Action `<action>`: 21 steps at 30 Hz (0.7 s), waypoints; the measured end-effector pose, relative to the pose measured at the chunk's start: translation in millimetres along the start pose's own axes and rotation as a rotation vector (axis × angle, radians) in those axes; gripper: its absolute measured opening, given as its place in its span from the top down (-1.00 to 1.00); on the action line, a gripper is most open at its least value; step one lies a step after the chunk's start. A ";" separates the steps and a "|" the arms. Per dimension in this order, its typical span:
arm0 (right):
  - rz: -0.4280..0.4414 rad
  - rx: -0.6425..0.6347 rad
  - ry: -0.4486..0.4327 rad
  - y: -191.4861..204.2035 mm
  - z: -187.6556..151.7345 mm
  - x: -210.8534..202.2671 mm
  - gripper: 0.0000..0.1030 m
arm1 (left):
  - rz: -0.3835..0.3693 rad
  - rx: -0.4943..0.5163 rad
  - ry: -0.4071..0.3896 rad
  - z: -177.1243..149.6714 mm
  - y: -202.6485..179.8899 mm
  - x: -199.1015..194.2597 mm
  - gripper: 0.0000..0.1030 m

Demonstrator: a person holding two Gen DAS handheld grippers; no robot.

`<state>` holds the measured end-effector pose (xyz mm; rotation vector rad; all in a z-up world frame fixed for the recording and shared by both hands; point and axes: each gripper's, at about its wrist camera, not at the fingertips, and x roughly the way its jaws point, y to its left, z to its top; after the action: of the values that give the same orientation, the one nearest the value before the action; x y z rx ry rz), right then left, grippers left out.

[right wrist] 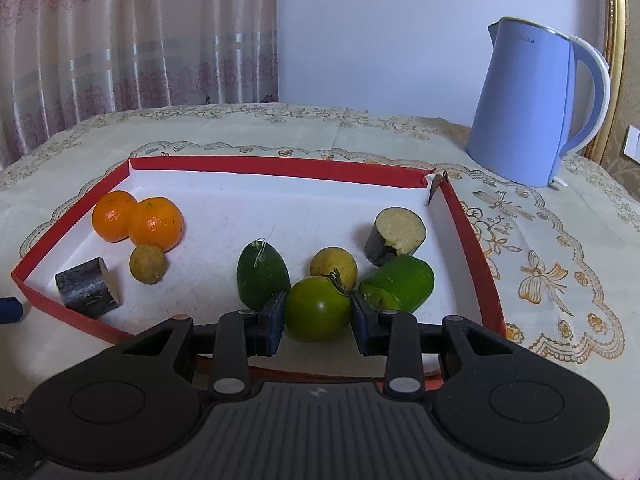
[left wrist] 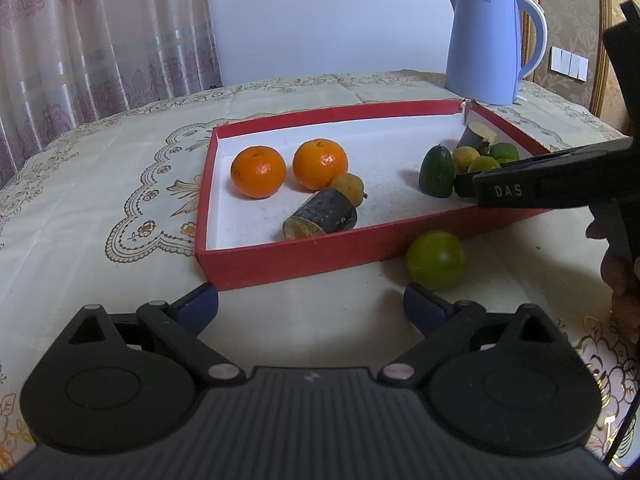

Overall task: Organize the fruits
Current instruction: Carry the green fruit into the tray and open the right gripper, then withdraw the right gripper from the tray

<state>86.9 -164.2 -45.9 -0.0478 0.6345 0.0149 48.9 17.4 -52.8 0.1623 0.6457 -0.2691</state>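
Observation:
A red box (left wrist: 280, 256) with a white floor holds two oranges (left wrist: 259, 172), a small yellow fruit (left wrist: 349, 186) and a dark cut piece (left wrist: 322, 216) at its left. At its right lie a dark green fruit (right wrist: 262, 276), a yellow fruit (right wrist: 334, 266), a green cut piece (right wrist: 400, 282) and another dark cut piece (right wrist: 394, 236). My right gripper (right wrist: 318, 316) is shut on a green tomato (right wrist: 318, 308) just above the box floor. My left gripper (left wrist: 310, 304) is open and empty in front of the box. A green round fruit (left wrist: 435, 259) lies on the tablecloth by the box's front wall.
A light blue kettle (right wrist: 536, 112) stands behind the box's far right corner. The round table has a cream patterned cloth (left wrist: 100, 200). Curtains (left wrist: 100, 40) hang at the back left. The right gripper's body (left wrist: 560, 184) reaches over the box's right end.

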 end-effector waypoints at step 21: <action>0.004 0.080 -0.109 -36.4 -26.9 -63.1 -0.24 | 0.005 -0.001 0.003 -1.1 0.5 1.0 -0.94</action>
<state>21.2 -201.8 -28.6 0.0318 0.5258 -0.0044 49.2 17.9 -54.3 0.1632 0.6484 -0.2639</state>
